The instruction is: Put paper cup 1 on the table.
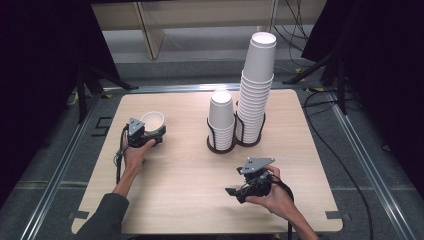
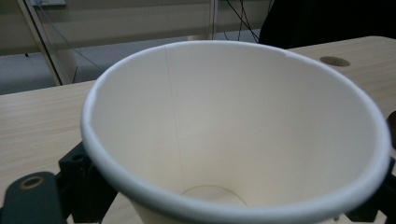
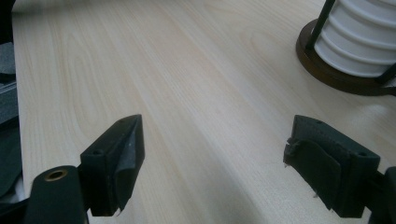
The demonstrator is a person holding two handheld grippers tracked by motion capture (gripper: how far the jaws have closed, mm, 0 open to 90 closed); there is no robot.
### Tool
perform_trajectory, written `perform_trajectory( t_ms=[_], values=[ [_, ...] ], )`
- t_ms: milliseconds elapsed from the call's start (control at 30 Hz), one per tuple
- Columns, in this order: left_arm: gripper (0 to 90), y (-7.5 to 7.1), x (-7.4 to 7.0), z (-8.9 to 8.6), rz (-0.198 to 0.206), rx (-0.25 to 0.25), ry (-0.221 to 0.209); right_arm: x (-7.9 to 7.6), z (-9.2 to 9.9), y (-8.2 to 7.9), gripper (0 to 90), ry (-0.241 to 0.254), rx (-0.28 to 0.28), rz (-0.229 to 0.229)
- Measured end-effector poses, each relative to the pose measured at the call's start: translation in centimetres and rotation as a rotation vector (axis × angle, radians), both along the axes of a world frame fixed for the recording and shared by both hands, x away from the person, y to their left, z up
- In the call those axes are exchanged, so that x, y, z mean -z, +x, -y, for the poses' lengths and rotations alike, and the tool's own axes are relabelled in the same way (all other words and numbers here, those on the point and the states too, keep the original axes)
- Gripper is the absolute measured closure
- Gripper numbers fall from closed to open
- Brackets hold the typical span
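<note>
Here we see a white paper cup (image 1: 152, 120) at the left side of the table (image 1: 190, 200), mouth up and tipped slightly toward the camera in the high view. Its rolled rim is smooth, a thin seam runs down the inner wall, and the round bottom shows pale inside in the left gripper view (image 2: 233, 135). The left gripper (image 1: 150, 136) has the cup between its jaws, which press the lower wall from both sides; the cup's base and the contact itself are hidden by the rim and the gripper body, so we cannot tell whether the cup rests on the table. In the left gripper view the cup's near wall is cut off at the bottom edge, and only dark corners of the jaws show beside it.

Farther right, two stacks of cups stand in a black wire holder (image 1: 235, 140) near the table's middle: a short stack (image 1: 221, 117) and a tall stack (image 1: 256, 85) just beside it.

At the near right, the right gripper (image 1: 235, 192) hangs above bare wood with its jaws spread wide and nothing between them (image 3: 212, 158). The holder's brown base (image 3: 336, 70) is cut off at the upper right corner of the right gripper view.
</note>
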State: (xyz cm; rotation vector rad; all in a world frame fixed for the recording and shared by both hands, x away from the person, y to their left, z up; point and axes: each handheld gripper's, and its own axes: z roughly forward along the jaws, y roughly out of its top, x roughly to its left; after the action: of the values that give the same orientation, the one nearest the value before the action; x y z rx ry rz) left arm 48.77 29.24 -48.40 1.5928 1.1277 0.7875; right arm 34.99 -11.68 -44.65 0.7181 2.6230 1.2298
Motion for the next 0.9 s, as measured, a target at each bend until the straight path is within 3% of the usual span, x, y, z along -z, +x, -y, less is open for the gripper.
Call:
perform_trajectory(
  t_ms=[267,633,900],
  values=[
    [13.0,-0.5,0.3,-0.6,-0.009,0.011,0.005,0.1,-0.3,-0.2,19.2,-0.012,-0.007,-0.002],
    [14.2,-1.2,0.6,-0.6,-0.076,0.004,0.025,0.1,-0.3,-0.2,19.2,-0.014,-0.016,0.0],
    [14.3,-1.6,1.0,-1.1,-0.086,0.007,0.019,0.0,-0.3,-0.3,19.3,-0.018,-0.015,0.001]
  ],
)
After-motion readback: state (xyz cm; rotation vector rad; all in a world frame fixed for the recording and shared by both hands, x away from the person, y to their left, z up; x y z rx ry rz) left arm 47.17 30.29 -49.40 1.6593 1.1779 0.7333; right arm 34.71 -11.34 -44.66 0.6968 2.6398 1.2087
